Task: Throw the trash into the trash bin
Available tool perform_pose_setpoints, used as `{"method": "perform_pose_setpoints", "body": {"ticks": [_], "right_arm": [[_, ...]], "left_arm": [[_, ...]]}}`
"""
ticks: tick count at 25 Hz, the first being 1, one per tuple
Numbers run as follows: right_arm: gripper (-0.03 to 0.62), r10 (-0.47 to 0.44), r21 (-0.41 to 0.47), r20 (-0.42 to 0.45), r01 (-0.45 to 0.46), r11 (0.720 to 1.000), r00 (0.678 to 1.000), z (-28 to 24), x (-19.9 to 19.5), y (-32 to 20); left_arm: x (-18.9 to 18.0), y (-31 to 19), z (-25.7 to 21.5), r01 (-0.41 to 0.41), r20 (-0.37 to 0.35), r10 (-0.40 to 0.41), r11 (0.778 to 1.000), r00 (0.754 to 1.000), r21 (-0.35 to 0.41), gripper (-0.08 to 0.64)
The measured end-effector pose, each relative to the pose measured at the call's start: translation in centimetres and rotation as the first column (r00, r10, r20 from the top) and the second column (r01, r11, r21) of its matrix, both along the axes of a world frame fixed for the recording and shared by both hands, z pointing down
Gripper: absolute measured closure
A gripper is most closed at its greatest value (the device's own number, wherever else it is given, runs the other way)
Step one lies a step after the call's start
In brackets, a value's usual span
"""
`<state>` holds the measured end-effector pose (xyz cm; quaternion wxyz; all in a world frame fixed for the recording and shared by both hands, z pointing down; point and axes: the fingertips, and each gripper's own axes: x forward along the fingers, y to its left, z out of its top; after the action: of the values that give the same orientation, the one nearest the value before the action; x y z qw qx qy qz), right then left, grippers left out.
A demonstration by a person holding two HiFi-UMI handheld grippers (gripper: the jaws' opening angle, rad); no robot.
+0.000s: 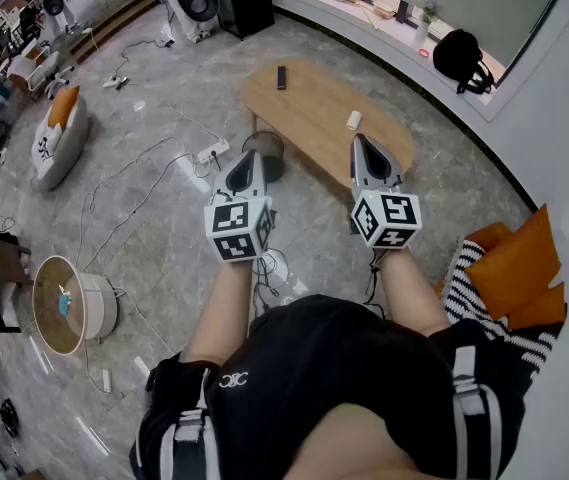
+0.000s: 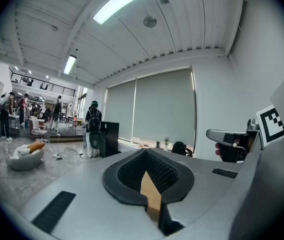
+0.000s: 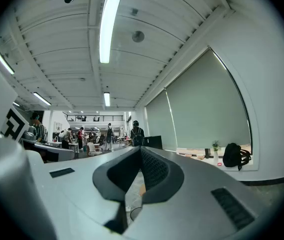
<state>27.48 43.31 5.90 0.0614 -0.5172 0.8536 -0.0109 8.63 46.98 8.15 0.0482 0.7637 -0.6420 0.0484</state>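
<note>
A small white piece of trash (image 1: 354, 120) lies on the oval wooden table (image 1: 304, 108), near its right end. A dark round bin (image 1: 266, 154) stands on the floor at the table's near edge. My left gripper (image 1: 250, 155) hangs just left of that bin, its jaws together and holding nothing. My right gripper (image 1: 360, 139) hovers over the table's near edge, just short of the white trash, jaws together and empty. Through the left gripper (image 2: 146, 156) only a sliver of wood shows. Past the right gripper (image 3: 141, 151) I see floor and a round rim.
A black remote (image 1: 281, 76) lies on the table's far side. Cables and a power strip (image 1: 211, 152) cross the floor at left. A beige round basket (image 1: 62, 305) stands lower left, a beanbag (image 1: 59, 138) beyond. Orange cushions (image 1: 519, 258) sit at my right.
</note>
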Motion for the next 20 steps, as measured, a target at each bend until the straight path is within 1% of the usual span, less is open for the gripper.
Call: {"method": "perform_pose_setpoints", "body": {"ticks": [4, 8, 17, 20], "right_arm": [[0.580, -0.019, -0.030, -0.019, 0.018, 0.999, 1.000, 0.7, -0.5, -0.2], [0.580, -0.022, -0.034, -0.023, 0.021, 0.999, 0.999, 0.7, -1.3, -0.3], [0.580, -0.024, 0.002, -0.059, 0.024, 1.000, 0.998, 1.3, -6.0, 0.0], [0.580, -0.007, 0.005, -0.065, 0.008, 1.000, 0.998, 1.3, -6.7, 0.1]], "left_arm": [[0.0, -0.1, -0.1, 0.000, 0.001, 0.000, 1.000, 1.000, 0.002, 0.546], [-0.6, -0.4, -0.3, -0.004, 0.008, 0.004, 1.000, 1.000, -0.004, 0.548], [-5.0, 0.2, 0.0, 0.008, -0.012, -0.008, 1.000, 1.000, 0.014, 0.546], [-6.3, 0.2, 0.5, -0.004, -0.010, 0.004, 1.000, 1.000, 0.007, 0.548]]}}
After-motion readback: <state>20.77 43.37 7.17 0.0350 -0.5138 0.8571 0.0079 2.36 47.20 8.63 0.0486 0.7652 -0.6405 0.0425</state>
